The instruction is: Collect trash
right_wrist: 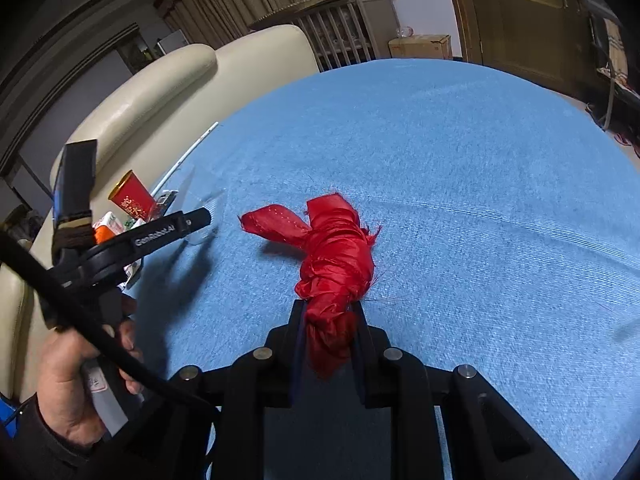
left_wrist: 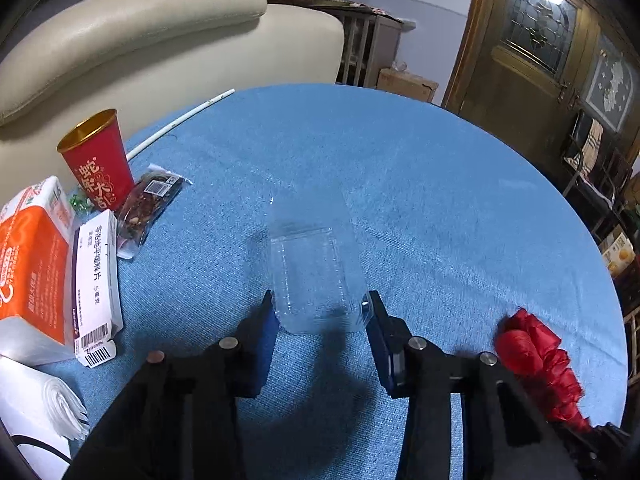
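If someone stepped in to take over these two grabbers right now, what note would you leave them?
Left gripper: closed on the clear plastic box, at its near end, on the blue tablecloth.
Right gripper: shut on the red cloth bundle.
Left on the table's edge: red paper cup, snack wrapper, white stick, tissue pack, medicine box.
No bin in view; nothing visibly binned yet.

A clear plastic clamshell box [left_wrist: 316, 268] lies flat and empty on the blue tablecloth [left_wrist: 440, 200], its near end between the left gripper's [left_wrist: 320, 308] fingers, while a knotted bundle of shiny red fabric [right_wrist: 336, 256] is clamped in the right gripper [right_wrist: 328, 312], its frayed tail trailing left.
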Demonstrator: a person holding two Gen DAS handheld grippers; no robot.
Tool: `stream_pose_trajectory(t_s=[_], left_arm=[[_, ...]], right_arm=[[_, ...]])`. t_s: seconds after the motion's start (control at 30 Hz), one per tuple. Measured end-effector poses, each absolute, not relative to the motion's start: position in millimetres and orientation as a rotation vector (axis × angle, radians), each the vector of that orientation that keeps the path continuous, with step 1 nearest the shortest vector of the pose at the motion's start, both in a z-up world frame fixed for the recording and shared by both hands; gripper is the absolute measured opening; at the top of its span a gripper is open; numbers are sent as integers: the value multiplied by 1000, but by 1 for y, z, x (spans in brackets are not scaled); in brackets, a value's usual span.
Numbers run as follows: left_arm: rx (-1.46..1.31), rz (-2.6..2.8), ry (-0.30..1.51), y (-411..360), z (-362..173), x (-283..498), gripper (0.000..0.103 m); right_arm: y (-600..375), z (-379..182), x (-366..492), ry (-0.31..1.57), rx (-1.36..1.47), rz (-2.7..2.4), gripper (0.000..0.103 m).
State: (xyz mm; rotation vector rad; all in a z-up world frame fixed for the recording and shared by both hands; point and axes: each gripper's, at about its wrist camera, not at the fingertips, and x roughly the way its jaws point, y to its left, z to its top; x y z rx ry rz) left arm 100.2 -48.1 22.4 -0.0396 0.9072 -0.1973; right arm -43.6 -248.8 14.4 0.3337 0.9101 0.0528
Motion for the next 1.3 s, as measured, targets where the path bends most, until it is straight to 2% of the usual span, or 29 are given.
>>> stream_pose_trajectory(t_s=[0.8,1.0,1.03,1.07,1.1,1.13,1.3], left_arm=[[-22,-254,845,-46,54,27,43],[-7,-266,844,-45,51,8,43],[-9,-269,845,-45,51,5,43],[-10,-272,846,-45,51,3,43],[-8,-274,844,-45,51,1,43],[-5,-275,841,-45,51,-1,43],[-4,-278,837,-44,54,-9,43]], right_arm=[[-249,29,-109,883,342,1,22],[-256,18,-121,954,356,2,24],[-257,15,-125,960,365,4,33],[-258,15,-126,961,366,1,55],[-259,16,-129,954,358,-4,68],[-259,18,-131,943,349,-5,75],[-252,25,-113,922,285,5,75]])
